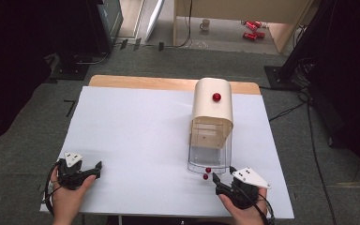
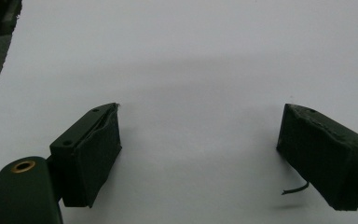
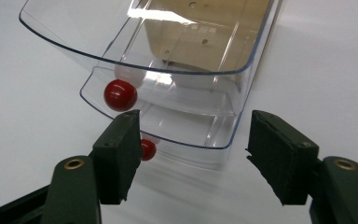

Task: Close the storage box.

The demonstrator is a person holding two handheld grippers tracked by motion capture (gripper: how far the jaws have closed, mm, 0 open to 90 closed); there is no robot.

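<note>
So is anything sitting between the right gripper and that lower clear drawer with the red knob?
Nothing visible. The right gripper is open right in front of the lower clear drawer, with bare table between; its red knob sits beside the gripper's left pad.

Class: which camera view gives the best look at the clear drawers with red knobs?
The right gripper view: the clear drawers loom close, pulled out, both red knobs sharp. The high view shows the drawers small beneath the cream cabinet. The left gripper view offers white tabletop.
</note>
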